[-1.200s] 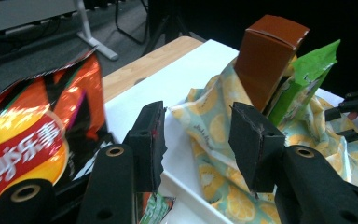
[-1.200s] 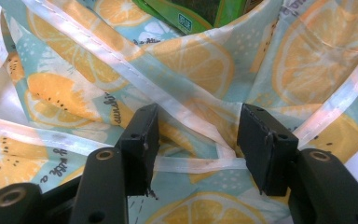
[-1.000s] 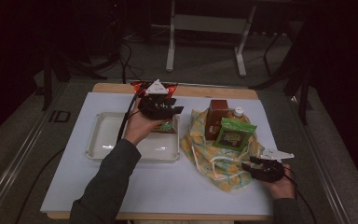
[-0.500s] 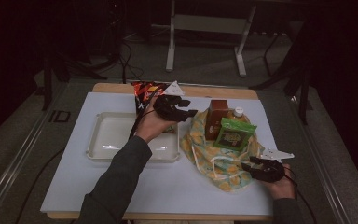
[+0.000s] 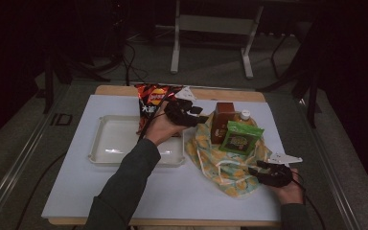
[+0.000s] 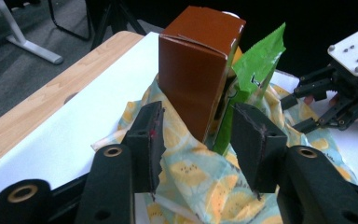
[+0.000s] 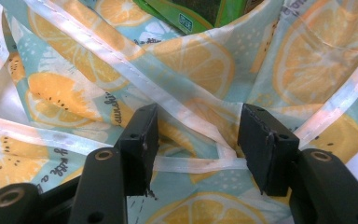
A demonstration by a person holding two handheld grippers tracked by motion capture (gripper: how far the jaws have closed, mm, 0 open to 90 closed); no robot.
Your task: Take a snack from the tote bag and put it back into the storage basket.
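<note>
Judging by the layout, packing is partly done: the brown carton (image 5: 223, 122) and green pouch (image 5: 240, 139) sit centre-right in the lemon-print cloth bag (image 5: 230, 167); the chip packet (image 5: 153, 98) remains outside. Left tongs (image 6: 198, 133) have just been closing, still spread and empty; right tongs (image 7: 196, 140) spread around the bag's strap.

Bottle (image 5: 244, 115) — mostly hidden behind green packet (image 5: 239, 138).

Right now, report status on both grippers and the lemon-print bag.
Left gripper open, facing brown carton. Right gripper open over lemon-print cloth bag. Green pouch beside carton. Nothing blocking.
</note>
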